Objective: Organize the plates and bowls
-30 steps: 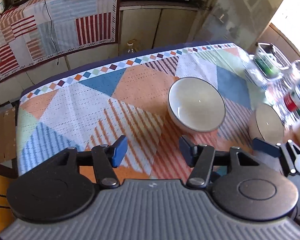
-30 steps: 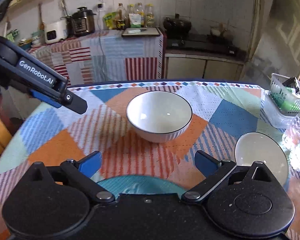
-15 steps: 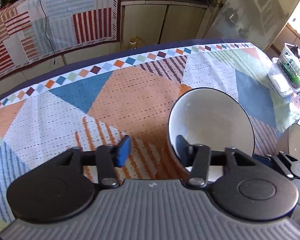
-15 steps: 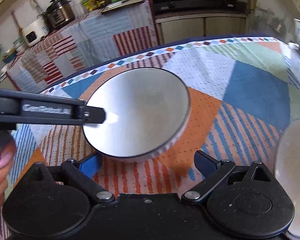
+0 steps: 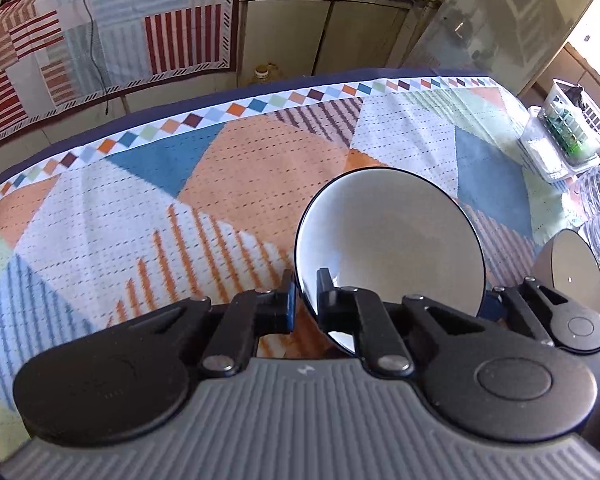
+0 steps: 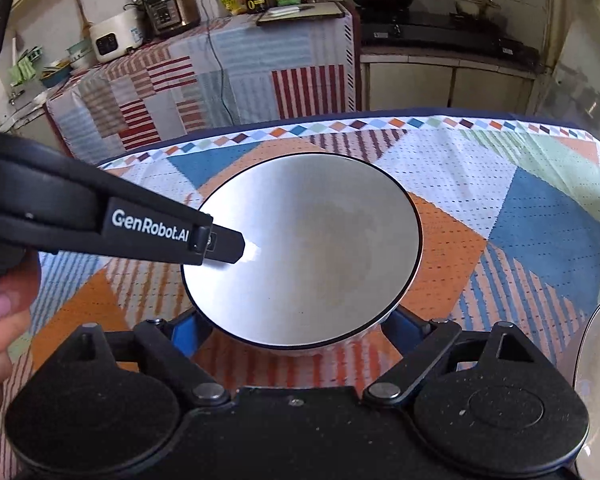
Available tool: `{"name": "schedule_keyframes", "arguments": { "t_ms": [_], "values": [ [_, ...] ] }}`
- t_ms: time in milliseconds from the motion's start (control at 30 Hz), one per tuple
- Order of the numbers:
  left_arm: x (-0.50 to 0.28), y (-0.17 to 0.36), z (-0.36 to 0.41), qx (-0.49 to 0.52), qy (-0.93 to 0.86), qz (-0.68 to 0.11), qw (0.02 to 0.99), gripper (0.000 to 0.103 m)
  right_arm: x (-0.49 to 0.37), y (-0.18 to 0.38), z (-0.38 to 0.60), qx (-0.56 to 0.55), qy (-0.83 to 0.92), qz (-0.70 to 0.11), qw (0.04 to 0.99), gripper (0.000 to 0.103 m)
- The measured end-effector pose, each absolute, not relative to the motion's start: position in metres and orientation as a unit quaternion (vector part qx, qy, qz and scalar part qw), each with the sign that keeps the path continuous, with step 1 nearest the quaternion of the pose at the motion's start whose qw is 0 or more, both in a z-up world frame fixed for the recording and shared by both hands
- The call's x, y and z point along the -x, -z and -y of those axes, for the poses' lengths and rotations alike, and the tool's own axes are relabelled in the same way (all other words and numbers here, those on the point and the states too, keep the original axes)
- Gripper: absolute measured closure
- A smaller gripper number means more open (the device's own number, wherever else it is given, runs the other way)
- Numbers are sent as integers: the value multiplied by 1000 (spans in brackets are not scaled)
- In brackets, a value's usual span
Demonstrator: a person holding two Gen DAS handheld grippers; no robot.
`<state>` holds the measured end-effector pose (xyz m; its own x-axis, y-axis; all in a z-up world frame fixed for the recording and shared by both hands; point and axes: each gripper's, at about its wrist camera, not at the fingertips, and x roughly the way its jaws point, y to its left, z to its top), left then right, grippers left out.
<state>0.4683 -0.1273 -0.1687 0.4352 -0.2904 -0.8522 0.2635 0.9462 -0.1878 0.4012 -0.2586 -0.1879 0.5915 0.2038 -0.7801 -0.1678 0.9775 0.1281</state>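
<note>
left claw [image 5: 305, 294] clamped on the glossy white bowl's [image 5: 388, 236] dark-edged rim | right claw [image 6: 296, 330] closing, bowl between its blue pads, contact unclear | second bowl [image 5: 568, 268] just right, half cut off in right view | woven patchwork tabletop [image 5: 140, 208] | basket [image 5: 568, 128] only in left view

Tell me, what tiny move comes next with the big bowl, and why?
Probably finish closing the right hand-held gripper on the big bowl. The left hand-held gripper already pinches its rim, while the right one's jaws straddle its base and are closing. Then lift it.
</note>
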Motion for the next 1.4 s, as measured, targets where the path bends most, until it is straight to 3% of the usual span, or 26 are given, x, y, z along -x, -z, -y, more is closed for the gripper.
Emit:
{"name": "schedule_keyframes", "arguments": {
  "t_ms": [300,933,1033,1100,1400],
  "values": [
    [-432,152,82,15,128,-516,847,93,-370,174,221,-2,-163,-423,892,10],
    [-416,183,60,17,94,-549,830,92,-361,195,186,32,-198,-465,862,10],
    [-413,180,62,10,99,-553,827,82,-360,190,186,35,-188,-480,856,10],
    [-408,171,61,7,99,-546,832,63,-356,180,188,37,-189,-482,855,10],
    [-379,106,77,-25,124,-518,846,54,-326,114,225,28,-173,-481,859,10]
  ]
}}
